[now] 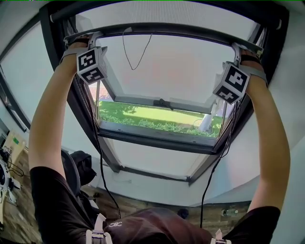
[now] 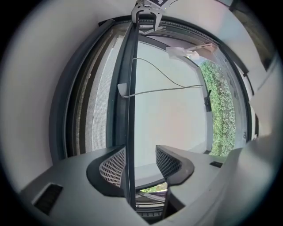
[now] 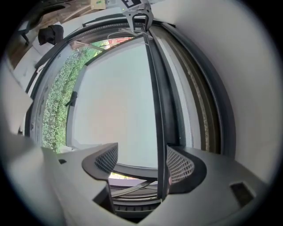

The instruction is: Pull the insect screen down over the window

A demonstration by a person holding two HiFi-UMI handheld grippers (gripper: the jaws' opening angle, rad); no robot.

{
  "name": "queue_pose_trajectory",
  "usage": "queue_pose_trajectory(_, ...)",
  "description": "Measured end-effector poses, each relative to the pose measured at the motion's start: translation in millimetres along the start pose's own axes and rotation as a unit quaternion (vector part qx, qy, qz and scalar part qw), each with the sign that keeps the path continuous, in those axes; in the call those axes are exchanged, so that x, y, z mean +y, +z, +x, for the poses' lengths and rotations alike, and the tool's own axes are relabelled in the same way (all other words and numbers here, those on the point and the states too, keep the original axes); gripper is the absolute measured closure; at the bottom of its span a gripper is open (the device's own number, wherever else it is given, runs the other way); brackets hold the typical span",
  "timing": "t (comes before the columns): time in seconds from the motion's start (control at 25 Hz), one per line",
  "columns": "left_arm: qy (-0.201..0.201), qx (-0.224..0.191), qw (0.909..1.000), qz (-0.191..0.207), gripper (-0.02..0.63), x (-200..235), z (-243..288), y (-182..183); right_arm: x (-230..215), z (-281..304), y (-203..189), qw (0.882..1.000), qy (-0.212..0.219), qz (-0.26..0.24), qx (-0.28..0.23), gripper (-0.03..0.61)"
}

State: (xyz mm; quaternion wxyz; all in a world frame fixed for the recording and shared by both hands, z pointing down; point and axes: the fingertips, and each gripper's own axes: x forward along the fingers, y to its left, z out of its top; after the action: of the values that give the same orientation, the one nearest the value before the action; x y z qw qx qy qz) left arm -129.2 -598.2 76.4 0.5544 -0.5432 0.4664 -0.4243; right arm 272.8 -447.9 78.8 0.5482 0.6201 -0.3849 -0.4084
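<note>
The insect screen's dark pull bar (image 1: 162,29) runs across the top of the roof window frame (image 1: 86,119), with a strip of grey mesh (image 1: 167,12) above it. A thin cord (image 1: 136,57) hangs from the bar. My left gripper (image 1: 80,40) is raised to the bar's left end. There the bar (image 2: 129,110) passes between the jaws of my left gripper (image 2: 140,161), lying against the left pad (image 2: 112,165), with a gap to the other pad. My right gripper (image 1: 243,51) is at the right end. Here the bar (image 3: 157,101) lies against the right pad (image 3: 180,165) of my right gripper (image 3: 143,163), clear of the left pad.
The window sash (image 1: 157,136) is tilted open onto green lawn. Below stand an office chair (image 1: 71,171) and a desk (image 1: 7,181) at the left on a wood floor. Black cables (image 1: 102,181) hang from both grippers.
</note>
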Motion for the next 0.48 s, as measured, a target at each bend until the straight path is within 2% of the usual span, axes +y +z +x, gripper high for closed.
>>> queue_pose_trajectory(0.08,-0.020,-0.003,0.9998,0.004,0.402,-21,-2,0,19,-3,-2,1.000,0.018,-0.005,-0.003,0.258)
queue_pose_trajectory(0.24,-0.051,-0.006,0.9986,0.006,0.391,-59,-6,1,55,-6,-9,0.999,0.049,-0.024,-0.001,0.251)
queue_pose_trajectory(0.36,-0.082,-0.013,0.9966,-0.004,0.395,-86,-15,10,86,-13,-9,0.996,0.092,-0.020,-0.002,0.272)
queue_pose_trajectory(0.48,-0.101,-0.005,0.9949,0.003,0.394,-117,-14,4,111,-16,-10,0.993,0.113,-0.023,-0.009,0.280)
